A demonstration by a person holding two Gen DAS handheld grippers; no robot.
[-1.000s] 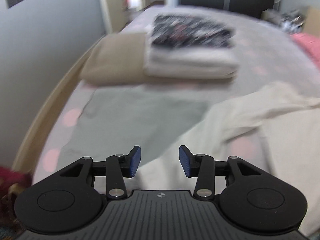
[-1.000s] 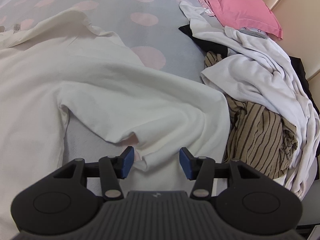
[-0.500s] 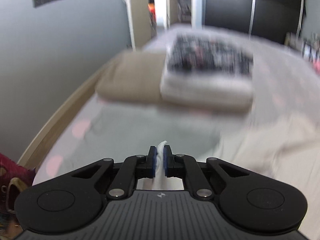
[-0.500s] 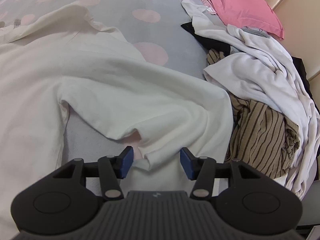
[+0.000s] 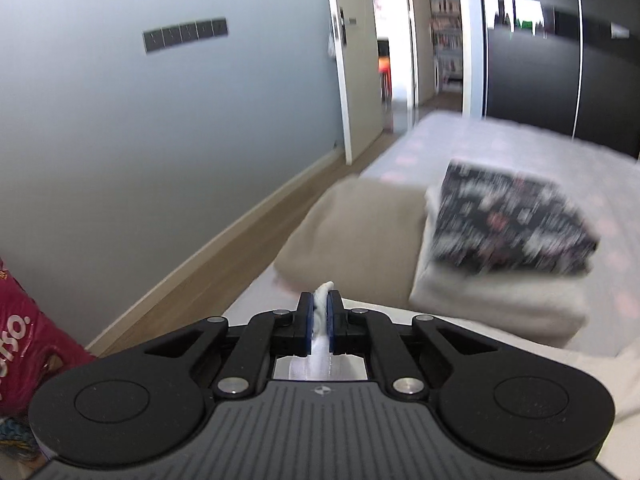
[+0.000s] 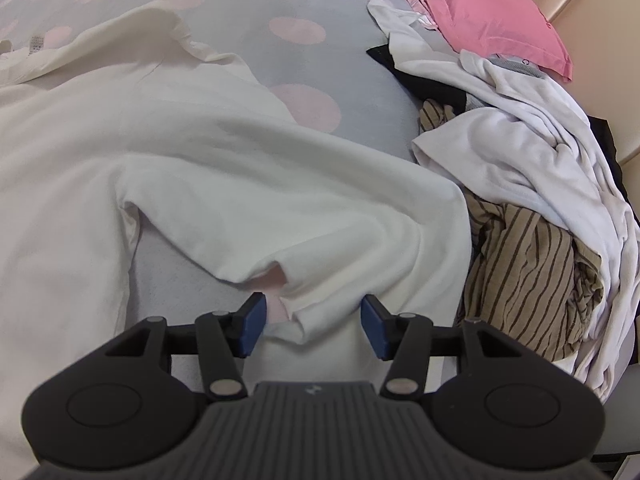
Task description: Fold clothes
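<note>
A cream shirt (image 6: 224, 152) lies spread over the dotted bed sheet (image 6: 256, 4). My left gripper (image 5: 319, 312) is shut on a pinched fold of this cream cloth (image 5: 322, 304), lifted above the bed. In the right wrist view my right gripper (image 6: 312, 320) stands open, low over the shirt's sleeve end (image 6: 320, 308), which lies between the blue pads (image 6: 253, 318) without being pressed. Most of the shirt is hidden in the left wrist view.
A stack of folded clothes (image 5: 504, 264) with a dark patterned one on top sits ahead of the left gripper, beside a folded tan garment (image 5: 360, 236). A heap of unfolded clothes (image 6: 532, 208) and a pink pillow (image 6: 480, 4) lie at the right. A grey wall (image 5: 160, 140) runs along the bed.
The left gripper went from open over the shirt to shut on a fold of it, then rose and tilted up, so the wall and doorway fill its view. The right gripper has kept still.
</note>
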